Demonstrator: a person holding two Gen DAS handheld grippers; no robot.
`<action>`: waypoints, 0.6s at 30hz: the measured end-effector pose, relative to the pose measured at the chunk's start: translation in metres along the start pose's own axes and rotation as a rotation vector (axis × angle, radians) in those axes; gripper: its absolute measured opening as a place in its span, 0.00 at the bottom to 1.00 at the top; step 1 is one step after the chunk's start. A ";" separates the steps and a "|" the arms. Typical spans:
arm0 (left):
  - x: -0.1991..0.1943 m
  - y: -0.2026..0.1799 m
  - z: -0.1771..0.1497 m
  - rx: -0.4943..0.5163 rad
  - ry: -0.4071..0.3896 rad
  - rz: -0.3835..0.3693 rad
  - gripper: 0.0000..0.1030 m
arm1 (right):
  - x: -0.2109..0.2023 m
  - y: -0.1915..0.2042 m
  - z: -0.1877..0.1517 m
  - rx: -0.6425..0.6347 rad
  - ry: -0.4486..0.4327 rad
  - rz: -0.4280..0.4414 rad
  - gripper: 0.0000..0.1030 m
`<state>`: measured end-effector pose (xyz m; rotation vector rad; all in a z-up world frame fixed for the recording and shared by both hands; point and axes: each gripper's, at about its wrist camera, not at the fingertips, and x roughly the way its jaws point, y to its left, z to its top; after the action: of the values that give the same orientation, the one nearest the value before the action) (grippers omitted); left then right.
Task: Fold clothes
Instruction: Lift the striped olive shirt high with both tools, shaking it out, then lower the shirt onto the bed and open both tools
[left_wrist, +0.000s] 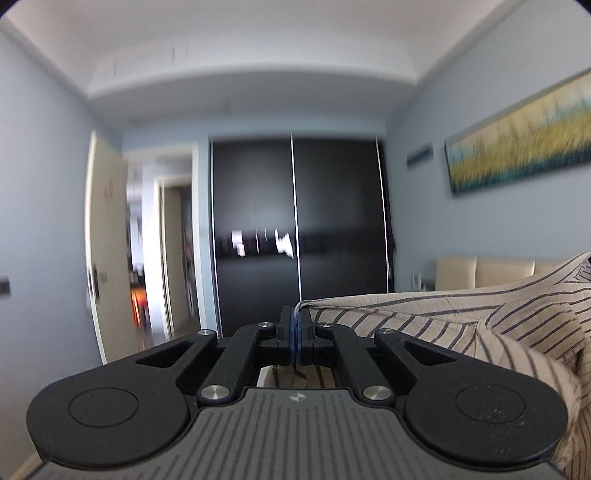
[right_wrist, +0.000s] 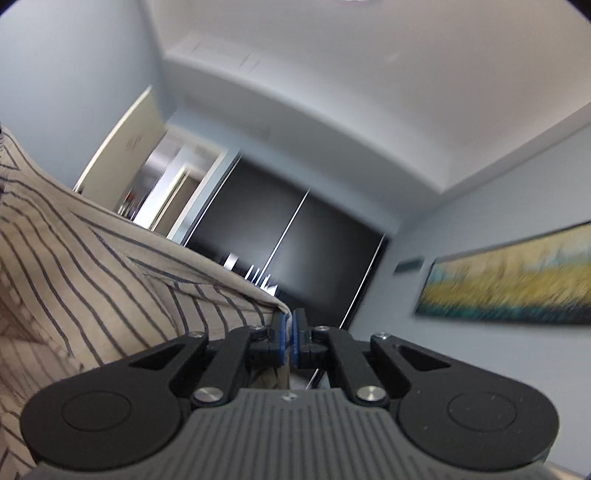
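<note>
You've got the room wide in front of you: a pale blue wall (left_wrist: 40, 192) on either side, a white coved ceiling (left_wrist: 258, 55) above, all of it smeared with motion blur. Straight ahead stands the big black wardrobe (left_wrist: 299, 229), glossy, flat-fronted, split by thin pale vertical lines into sliding panels. To its left a cream door (left_wrist: 107, 236) stands open, and on the right-hand wall hangs a long framed painting (left_wrist: 524, 136) in streaky yellows over teal. Below it you can just make out cream padded panels (left_wrist: 491, 271), squared and smooth. Now the shirt (left_wrist: 443, 325): beige, soft woven cloth with thin dark stripes, held up in the air between your two tools, stretching off to the right in the left wrist view and off to the left in the right wrist view (right_wrist: 92, 266). It sags and creases in loose folds, the stripes bending with every wrinkle, and a stitched hem runs along the top edge. Your left gripper (left_wrist: 295, 325), matte black with silver rivets and blue pads, has its fingers pressed together on the hemmed edge at one corner. Your right gripper (right_wrist: 289, 332), same black linkage, same blue pads, is pinching the other end of the shirt, the cloth's edge tucked down between the nearly closed fingers.
</note>
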<state>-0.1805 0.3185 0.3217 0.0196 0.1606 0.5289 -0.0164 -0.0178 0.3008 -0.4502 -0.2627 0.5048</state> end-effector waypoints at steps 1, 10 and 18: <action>0.024 0.002 -0.019 0.002 0.053 0.002 0.00 | 0.017 0.009 -0.018 -0.007 0.050 0.031 0.04; 0.209 0.015 -0.181 0.015 0.444 0.027 0.00 | 0.164 0.103 -0.178 -0.063 0.437 0.237 0.04; 0.318 0.011 -0.291 0.023 0.667 0.047 0.00 | 0.275 0.183 -0.303 -0.074 0.685 0.295 0.04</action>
<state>0.0387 0.4817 -0.0123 -0.1324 0.8189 0.5656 0.2479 0.1626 -0.0134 -0.7105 0.4524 0.5987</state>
